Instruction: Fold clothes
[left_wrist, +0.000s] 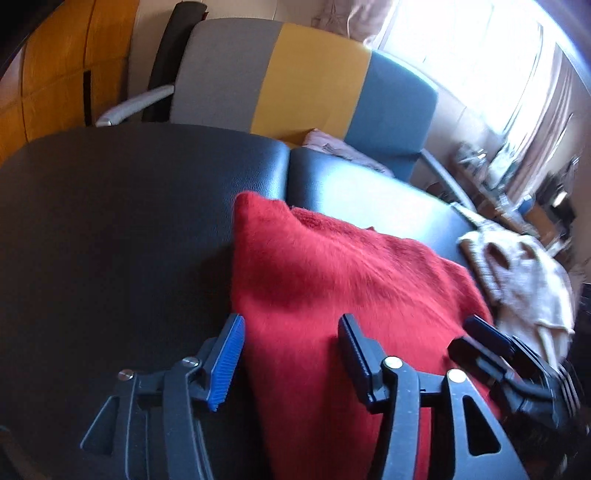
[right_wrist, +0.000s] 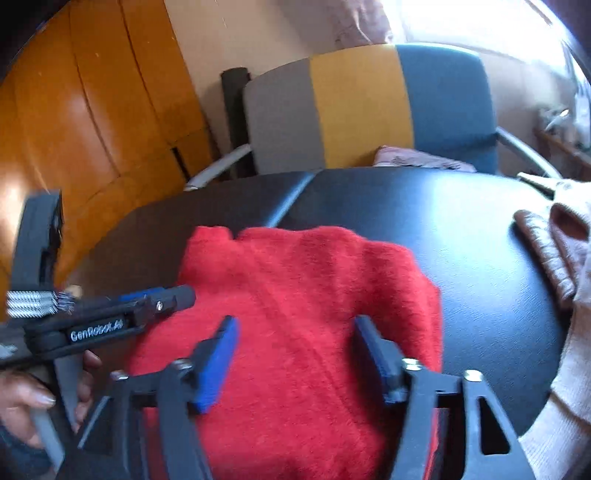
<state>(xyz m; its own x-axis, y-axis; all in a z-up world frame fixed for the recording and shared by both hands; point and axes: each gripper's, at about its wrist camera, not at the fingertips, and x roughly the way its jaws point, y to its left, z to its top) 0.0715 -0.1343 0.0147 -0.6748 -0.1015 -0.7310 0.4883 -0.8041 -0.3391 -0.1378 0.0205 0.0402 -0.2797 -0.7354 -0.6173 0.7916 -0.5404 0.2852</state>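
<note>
A fuzzy red sweater (left_wrist: 332, 280) lies folded on a black padded table (left_wrist: 110, 221). It also shows in the right wrist view (right_wrist: 306, 295). My left gripper (left_wrist: 291, 354) is open, its fingers spread over the sweater's near left edge, holding nothing. My right gripper (right_wrist: 295, 354) is open above the sweater's near part, holding nothing. The right gripper shows from the side in the left wrist view (left_wrist: 476, 339), at the sweater's right edge. The left gripper shows in the right wrist view (right_wrist: 177, 299), at the sweater's left edge.
A cream and brown garment (left_wrist: 517, 273) lies crumpled at the table's right end, also in the right wrist view (right_wrist: 561, 251). A grey, yellow and blue chair (left_wrist: 306, 85) with pink cloth (left_wrist: 340, 147) on its seat stands behind the table. A wooden cabinet (right_wrist: 92, 129) is at left.
</note>
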